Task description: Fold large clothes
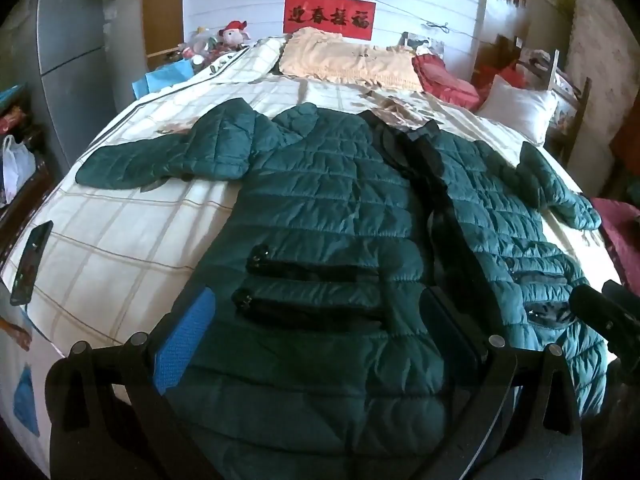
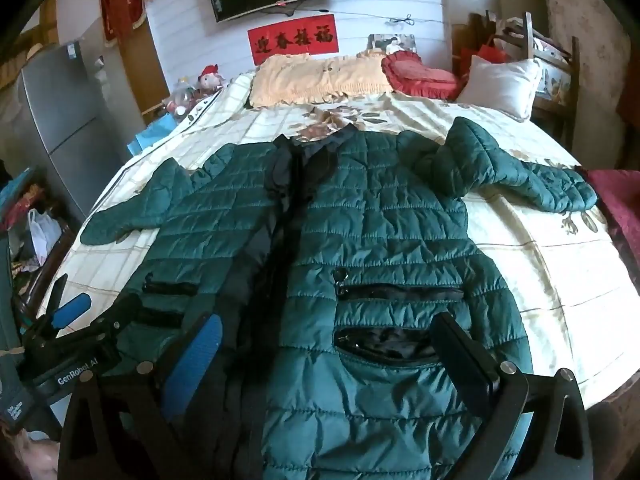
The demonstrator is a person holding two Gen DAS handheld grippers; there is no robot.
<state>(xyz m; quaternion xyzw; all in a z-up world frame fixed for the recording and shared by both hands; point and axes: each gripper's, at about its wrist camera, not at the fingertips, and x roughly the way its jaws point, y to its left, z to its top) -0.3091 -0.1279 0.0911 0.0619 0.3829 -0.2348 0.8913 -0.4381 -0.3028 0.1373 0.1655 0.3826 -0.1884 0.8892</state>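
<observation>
A dark green quilted jacket lies front up on the bed, its black zip line down the middle and both sleeves spread sideways. My left gripper stands open over the jacket's lower left half, near two black pocket zips. Nothing is pinched between its blue pad and dark finger. In the right wrist view my right gripper is open too, above the jacket by its lower right pockets. The left gripper shows at that view's left edge.
A black phone lies on the sheet near the bed's left edge. A peach pillow, a red cushion and a white pillow sit at the head. A grey fridge stands left; a chair stands right.
</observation>
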